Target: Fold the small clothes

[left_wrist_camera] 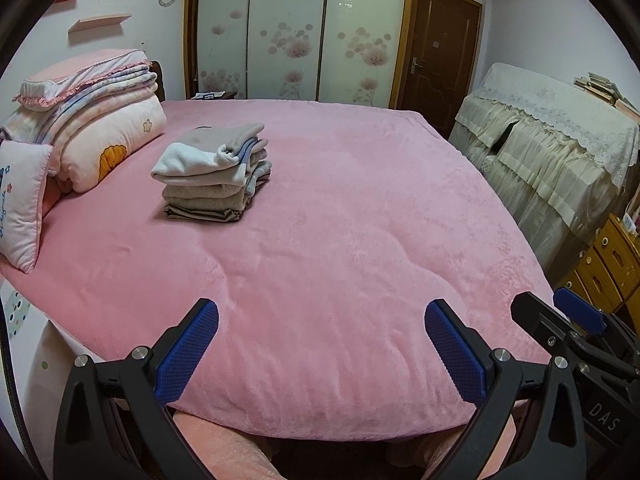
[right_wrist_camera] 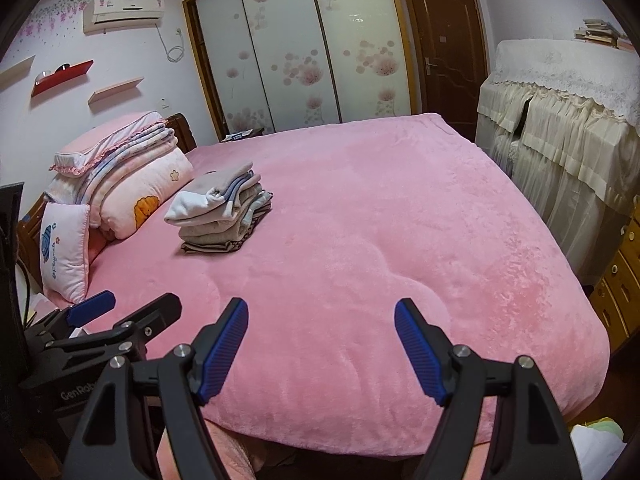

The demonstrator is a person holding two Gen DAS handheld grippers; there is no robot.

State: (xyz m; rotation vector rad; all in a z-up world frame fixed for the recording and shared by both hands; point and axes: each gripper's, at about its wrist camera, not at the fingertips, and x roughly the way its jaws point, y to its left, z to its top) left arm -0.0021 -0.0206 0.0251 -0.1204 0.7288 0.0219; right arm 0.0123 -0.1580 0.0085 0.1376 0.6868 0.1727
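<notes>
A stack of folded small clothes (left_wrist_camera: 214, 172), white and beige, sits on the pink bed (left_wrist_camera: 340, 240) towards its far left; it also shows in the right wrist view (right_wrist_camera: 222, 214). My left gripper (left_wrist_camera: 322, 312) is open and empty above the bed's near edge. My right gripper (right_wrist_camera: 320, 308) is open and empty beside it, also above the near edge. The right gripper shows at the right edge of the left wrist view (left_wrist_camera: 560, 304), and the left gripper shows at the lower left of the right wrist view (right_wrist_camera: 128, 304). Both are far from the stack.
Folded quilts and pillows (left_wrist_camera: 88, 128) are piled at the bed's left, with a small cushion (left_wrist_camera: 20, 200) in front. A cloth-covered piece of furniture (left_wrist_camera: 552, 152) and wooden drawers (left_wrist_camera: 608, 268) stand to the right. Wardrobe doors (left_wrist_camera: 296, 32) and a door (left_wrist_camera: 440, 52) are behind.
</notes>
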